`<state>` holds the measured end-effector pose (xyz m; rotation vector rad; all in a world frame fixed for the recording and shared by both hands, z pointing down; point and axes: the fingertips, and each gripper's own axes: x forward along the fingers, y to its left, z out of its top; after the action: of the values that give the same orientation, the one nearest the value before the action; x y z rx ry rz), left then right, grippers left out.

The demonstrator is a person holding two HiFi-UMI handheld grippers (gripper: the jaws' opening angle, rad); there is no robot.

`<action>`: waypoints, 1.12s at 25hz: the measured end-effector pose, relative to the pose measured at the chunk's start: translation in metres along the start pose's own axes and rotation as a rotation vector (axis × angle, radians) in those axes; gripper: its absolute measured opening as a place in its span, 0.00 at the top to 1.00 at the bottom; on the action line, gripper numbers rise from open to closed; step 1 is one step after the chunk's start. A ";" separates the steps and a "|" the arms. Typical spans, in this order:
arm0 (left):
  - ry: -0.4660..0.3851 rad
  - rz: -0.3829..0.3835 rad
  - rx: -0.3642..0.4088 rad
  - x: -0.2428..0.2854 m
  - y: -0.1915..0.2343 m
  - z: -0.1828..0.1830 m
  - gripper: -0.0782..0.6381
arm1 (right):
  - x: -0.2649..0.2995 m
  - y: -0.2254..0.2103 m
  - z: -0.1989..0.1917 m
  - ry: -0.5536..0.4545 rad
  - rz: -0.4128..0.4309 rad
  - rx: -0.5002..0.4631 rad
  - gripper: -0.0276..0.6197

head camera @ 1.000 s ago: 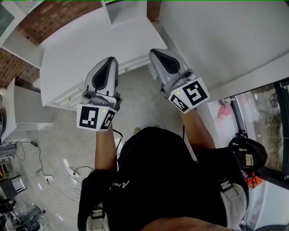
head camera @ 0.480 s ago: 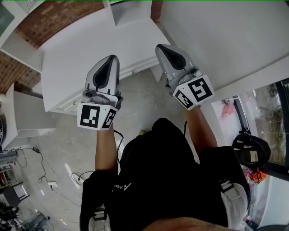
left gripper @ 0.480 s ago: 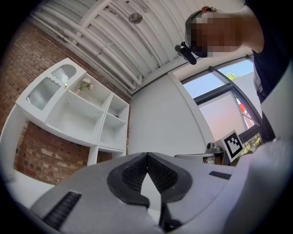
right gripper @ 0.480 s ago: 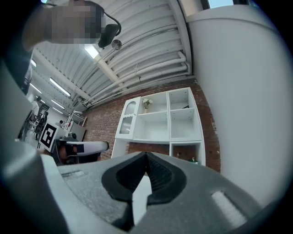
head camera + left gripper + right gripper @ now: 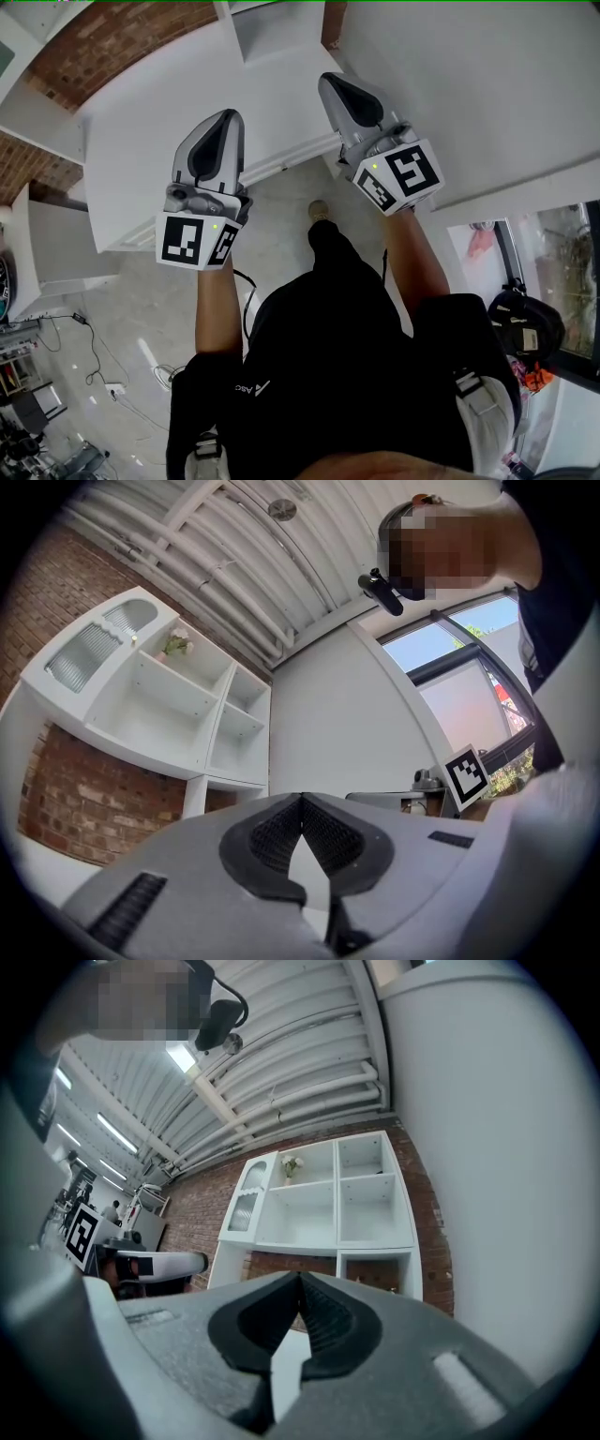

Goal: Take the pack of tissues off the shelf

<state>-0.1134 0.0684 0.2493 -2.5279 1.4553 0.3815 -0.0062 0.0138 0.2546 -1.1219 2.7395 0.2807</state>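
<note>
My left gripper (image 5: 221,118) and right gripper (image 5: 331,82) are held side by side in front of the person's chest, both over the white cabinet top (image 5: 150,112). In the left gripper view the jaws (image 5: 300,799) are shut with nothing between them. The right gripper's jaws (image 5: 300,1277) are shut and empty too. A white shelf unit (image 5: 323,1204) stands against a brick wall ahead and also appears as the shelf unit (image 5: 178,700) in the left gripper view. I make out no pack of tissues in any view.
A small vase of flowers (image 5: 292,1164) sits in an upper compartment. A white wall (image 5: 469,84) runs along the right. Cables (image 5: 89,352) lie on the floor at the left, and a dark bag (image 5: 525,323) sits at the right. The person's shoe (image 5: 320,210) is near the cabinet's base.
The person has stepped toward the cabinet: a shoe now shows by its base. Both grippers sit further over the cabinet top, still shut.
</note>
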 end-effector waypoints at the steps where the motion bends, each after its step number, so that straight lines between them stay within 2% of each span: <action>1: 0.002 0.004 0.003 0.010 0.008 -0.005 0.89 | 0.011 -0.008 -0.005 -0.001 0.001 -0.003 0.95; 14: 0.028 0.083 0.043 0.187 0.128 -0.072 0.89 | 0.189 -0.175 -0.077 0.047 -0.017 -0.007 0.95; 20: 0.051 0.131 0.044 0.248 0.176 -0.102 0.89 | 0.262 -0.230 -0.114 0.089 -0.020 -0.006 0.79; 28: 0.082 0.124 0.025 0.291 0.208 -0.124 0.89 | 0.311 -0.270 -0.141 0.144 -0.100 0.000 0.60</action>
<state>-0.1383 -0.3089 0.2643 -2.4679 1.6422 0.2795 -0.0457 -0.4184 0.2915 -1.3228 2.7936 0.1933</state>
